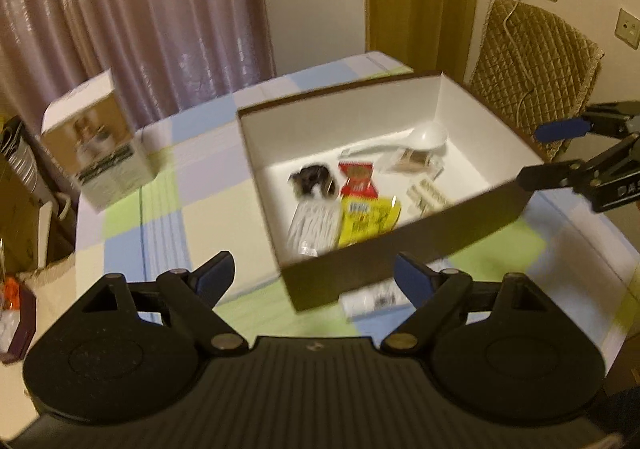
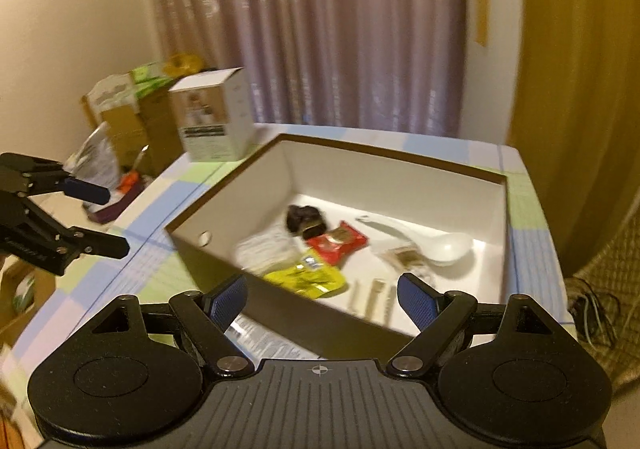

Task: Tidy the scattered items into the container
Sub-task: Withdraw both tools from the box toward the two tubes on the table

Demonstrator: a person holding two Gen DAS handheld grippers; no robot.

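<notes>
An open box, dark outside and white inside [image 1: 400,249] [image 2: 224,237], stands on the checked tablecloth. Inside lie a white spoon [image 1: 420,139] [image 2: 436,245], a red packet [image 1: 358,179] [image 2: 338,243], a yellow packet [image 1: 366,217] [image 2: 308,277], a white packet [image 1: 314,229] [image 2: 260,247], a dark furry item [image 1: 314,179] [image 2: 304,219] and small pale pieces [image 1: 426,197] [image 2: 374,301]. My left gripper [image 1: 314,277] [image 2: 108,219] is open and empty, above the table before the box's near wall. My right gripper [image 2: 322,297] [image 1: 544,153] is open and empty, over the box's near corner.
A white printed paper [image 1: 372,301] [image 2: 264,337] lies on the table beside the box's outer wall. A white product carton [image 1: 94,141] [image 2: 214,117] stands on the table's far left. Cardboard boxes and bags [image 2: 120,121] crowd the floor left. A quilted chair [image 1: 536,57] stands right.
</notes>
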